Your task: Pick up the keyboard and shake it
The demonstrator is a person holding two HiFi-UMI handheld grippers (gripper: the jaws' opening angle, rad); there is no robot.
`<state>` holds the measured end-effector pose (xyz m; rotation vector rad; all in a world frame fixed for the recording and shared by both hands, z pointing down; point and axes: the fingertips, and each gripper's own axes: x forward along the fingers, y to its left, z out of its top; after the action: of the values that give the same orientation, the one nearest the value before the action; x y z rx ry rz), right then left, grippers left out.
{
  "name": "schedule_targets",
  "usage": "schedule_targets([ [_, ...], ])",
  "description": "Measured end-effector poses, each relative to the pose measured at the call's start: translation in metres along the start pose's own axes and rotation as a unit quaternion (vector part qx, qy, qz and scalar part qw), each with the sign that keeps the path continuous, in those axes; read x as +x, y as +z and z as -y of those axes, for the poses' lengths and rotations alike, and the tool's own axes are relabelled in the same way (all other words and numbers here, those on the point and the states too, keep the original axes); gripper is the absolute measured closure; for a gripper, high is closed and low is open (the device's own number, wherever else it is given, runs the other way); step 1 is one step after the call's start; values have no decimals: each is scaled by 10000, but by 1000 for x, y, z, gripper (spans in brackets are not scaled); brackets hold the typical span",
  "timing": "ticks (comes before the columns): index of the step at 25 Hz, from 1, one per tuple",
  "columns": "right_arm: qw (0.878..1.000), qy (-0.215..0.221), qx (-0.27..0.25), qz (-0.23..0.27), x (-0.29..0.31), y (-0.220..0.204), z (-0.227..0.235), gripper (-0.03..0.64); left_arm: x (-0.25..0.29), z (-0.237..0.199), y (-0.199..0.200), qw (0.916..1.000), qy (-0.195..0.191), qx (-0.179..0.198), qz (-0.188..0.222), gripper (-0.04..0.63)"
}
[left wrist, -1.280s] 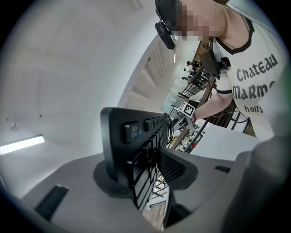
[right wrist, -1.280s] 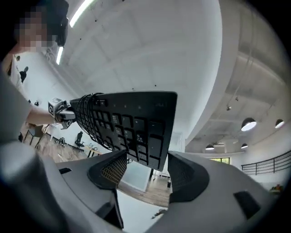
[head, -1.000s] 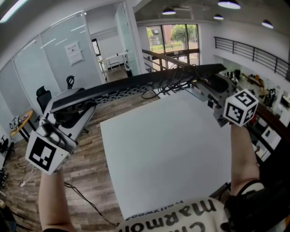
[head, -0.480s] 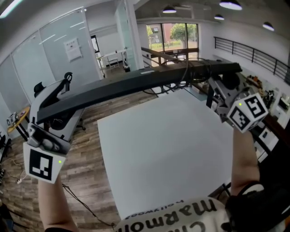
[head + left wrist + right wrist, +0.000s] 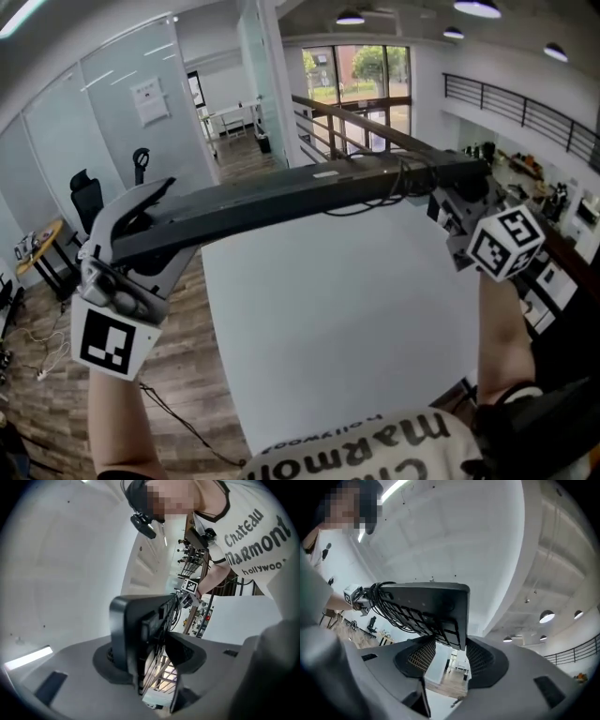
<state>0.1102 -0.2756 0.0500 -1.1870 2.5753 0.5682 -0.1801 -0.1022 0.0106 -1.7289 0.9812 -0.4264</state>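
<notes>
Both ends of the keyboard sit clamped, left gripper jaws just eased, right gripper jaws just tightened; likely stiff, light, slick plastic: grip short edges firmly.

1. White table: landmark, centre of the room.
2. Wood-plank floor: left of the table.
3. Glass partition, black office chair: beyond the table's left edge.
4. Window: behind the table, trees outside.
5. Black railing: high, right of the table.
6. 4 round ceiling lamps: lit, above the table's far side.
</notes>
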Motion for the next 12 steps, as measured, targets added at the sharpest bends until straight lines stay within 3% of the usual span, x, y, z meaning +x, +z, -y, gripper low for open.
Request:
schedule_targets([
  [3, 9996, 28, 66, -264, -7, -28, -7, 396, -1, 19, -14, 9982, -59, -586, -139, 383],
  [7, 9993, 69, 227, -273, -7, -26, 0, 396, 4, 20, -4, 9996, -184, -191, -126, 390],
  [12, 9991, 75, 173, -371, -9, -33, -3, 396, 4, 29, -17, 9960, -95, -878, -123, 388],
])
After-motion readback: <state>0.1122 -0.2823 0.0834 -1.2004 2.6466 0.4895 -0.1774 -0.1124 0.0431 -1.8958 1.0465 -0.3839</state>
